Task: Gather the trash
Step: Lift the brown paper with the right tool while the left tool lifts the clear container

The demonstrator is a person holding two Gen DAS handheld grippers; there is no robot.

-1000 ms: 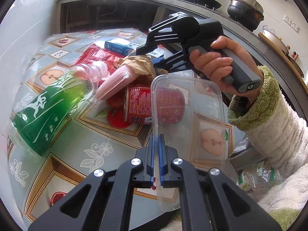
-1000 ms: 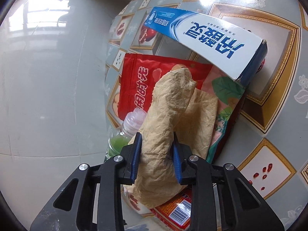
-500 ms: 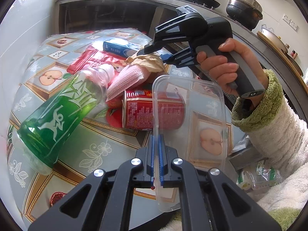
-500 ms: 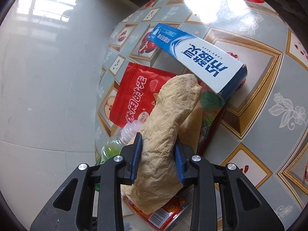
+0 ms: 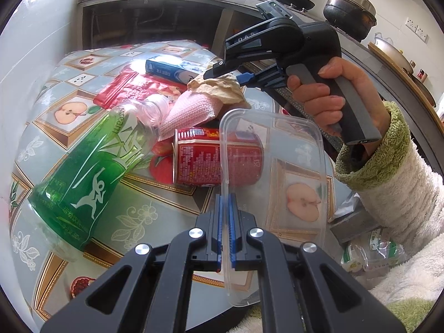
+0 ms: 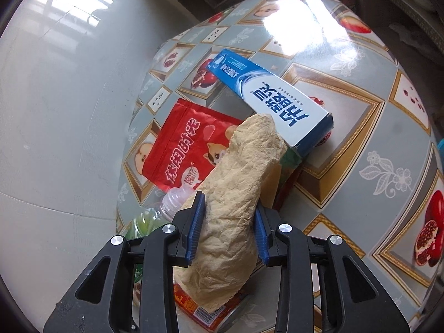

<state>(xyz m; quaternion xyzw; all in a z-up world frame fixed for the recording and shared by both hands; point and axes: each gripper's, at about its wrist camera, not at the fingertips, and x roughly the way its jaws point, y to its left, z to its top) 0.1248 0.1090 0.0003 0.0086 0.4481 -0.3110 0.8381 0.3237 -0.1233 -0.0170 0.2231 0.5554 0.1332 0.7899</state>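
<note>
My left gripper is shut on the rim of a clear plastic container, held upright over the table. Behind it lie a red can, a green bottle and a pink cloth. A hand holds my right gripper above the pile. In the right wrist view the right gripper is shut on a crumpled brown paper wad, both blue pads pressing its sides, the wad lifted off the heap. Below it lie a blue toothpaste box and a red snack bag.
The trash lies on a round table with a fruit-patterned cover, close to a pale wall on the left. A kitchen counter with pots runs behind. A plastic bag sits low at the right, beside a fleece sleeve.
The right gripper has risen and rolled, drawing the brown paper wad up off the pile. The green bottle's neck has swung towards the pink cloth. The left gripper and its container have stayed put.
</note>
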